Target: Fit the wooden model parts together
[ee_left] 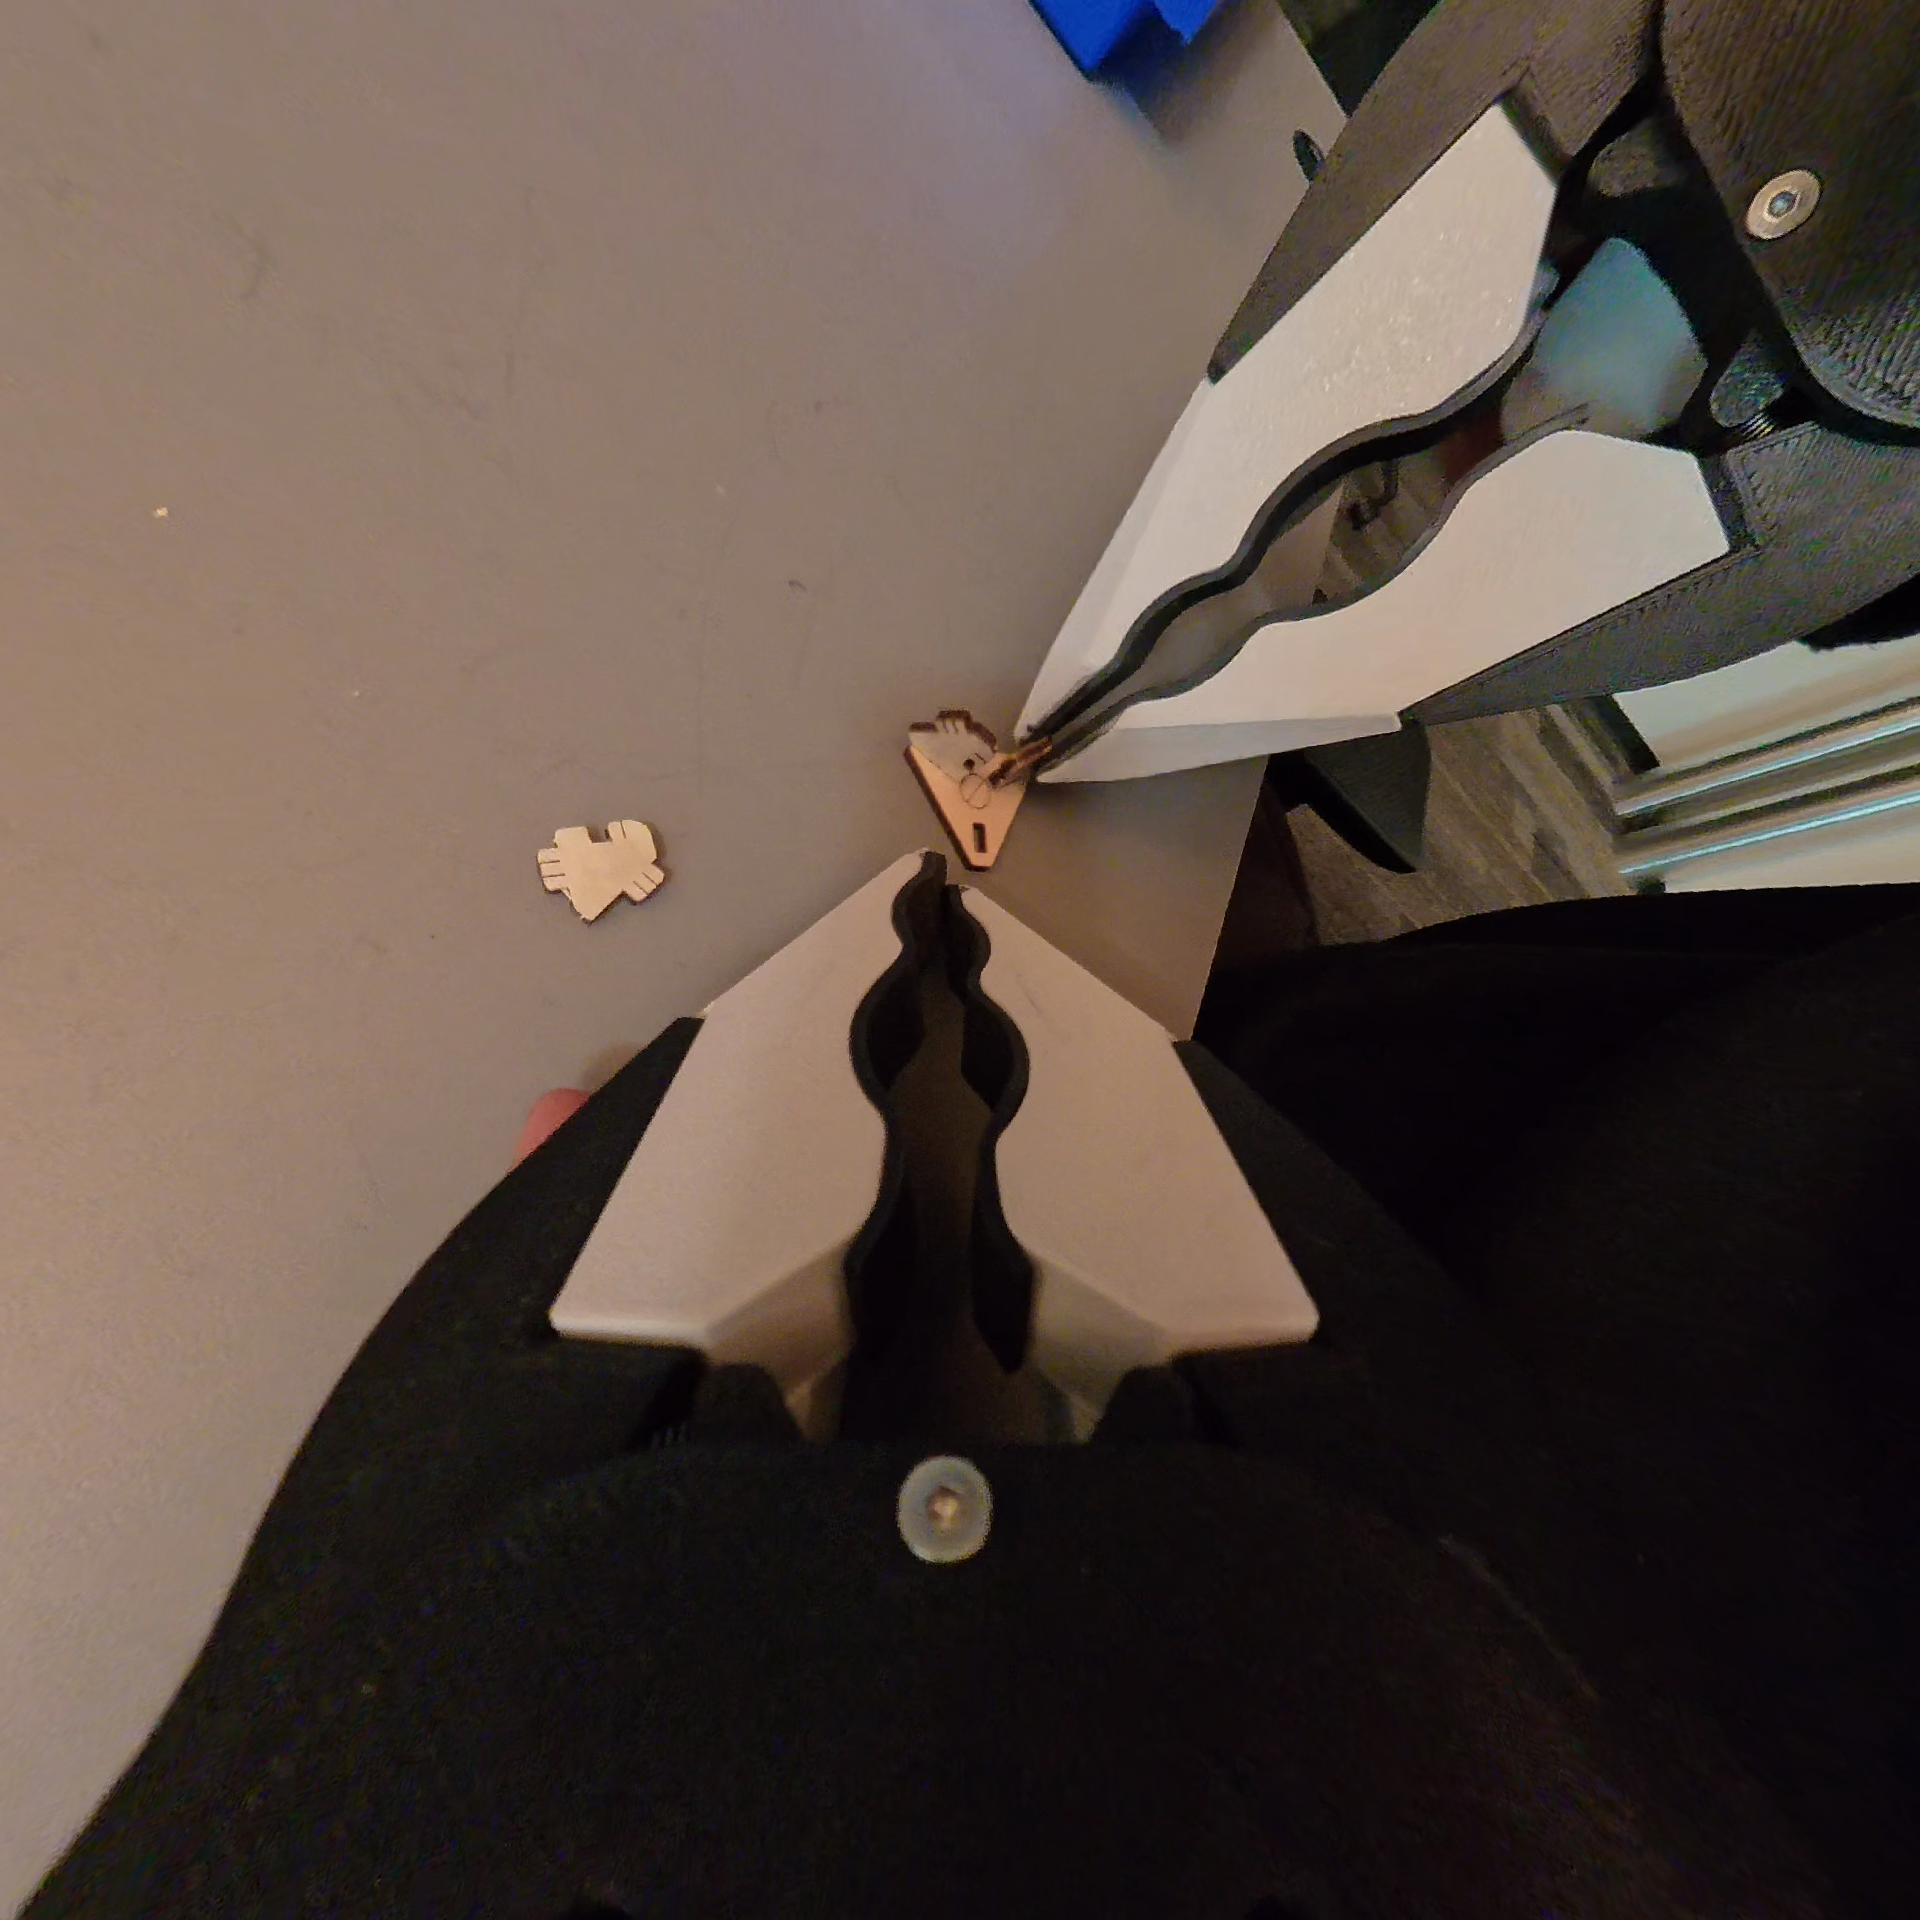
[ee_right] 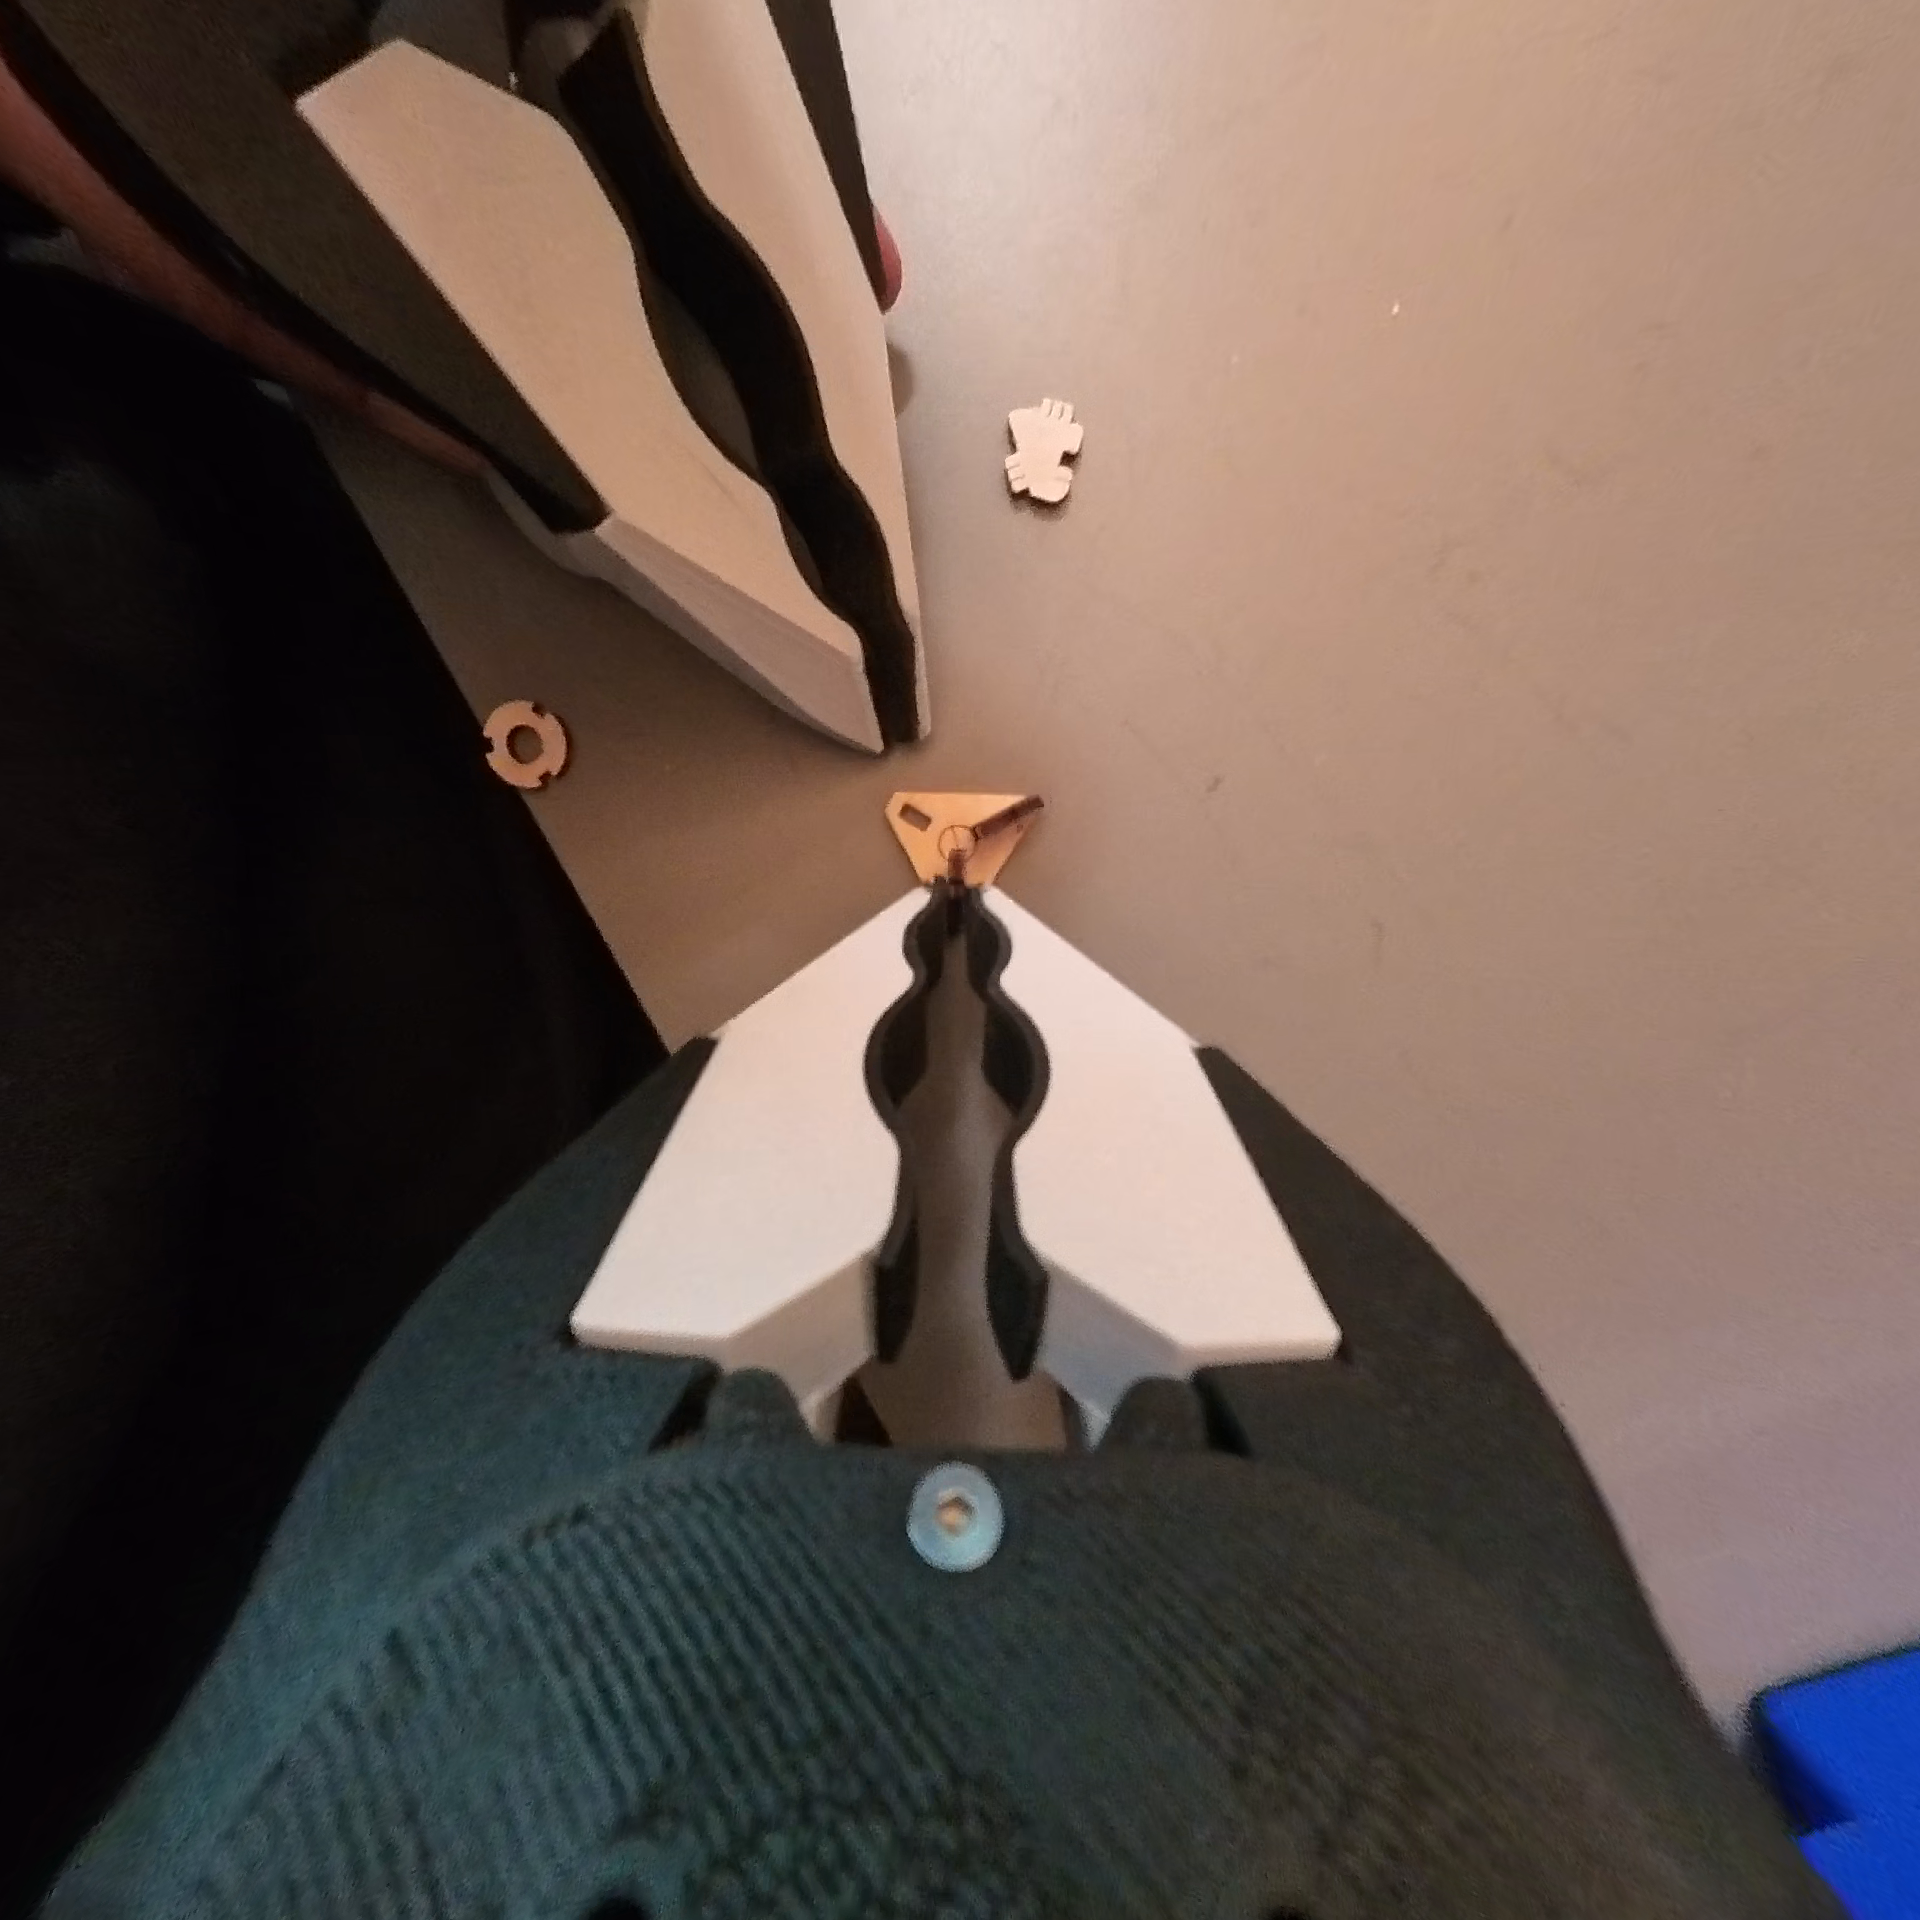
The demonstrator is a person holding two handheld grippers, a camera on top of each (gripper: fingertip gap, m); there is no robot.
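A small triangular wooden plate [ee_left: 977,821] lies on the grey table [ee_left: 416,416] near its edge. A flat wooden piece [ee_left: 951,736] stands slotted in it. My right gripper [ee_right: 948,902] is shut on a second thin wooden piece [ee_right: 954,868] that stands on the plate [ee_right: 925,821]; the left wrist view shows its tips [ee_left: 1039,750] pinching that piece [ee_left: 1016,767]. My left gripper [ee_left: 935,871] is shut just short of the plate's near corner and does not touch it. It also shows in the right wrist view [ee_right: 899,727].
A loose notched wooden piece [ee_left: 601,868] lies on the table to the left of the plate, also seen in the right wrist view [ee_right: 1044,452]. A wooden ring with notches [ee_right: 527,743] lies by the table edge. A blue box [ee_right: 1839,1766] stands off to one side. Both grippers' tips are close together, under 4 cm apart.
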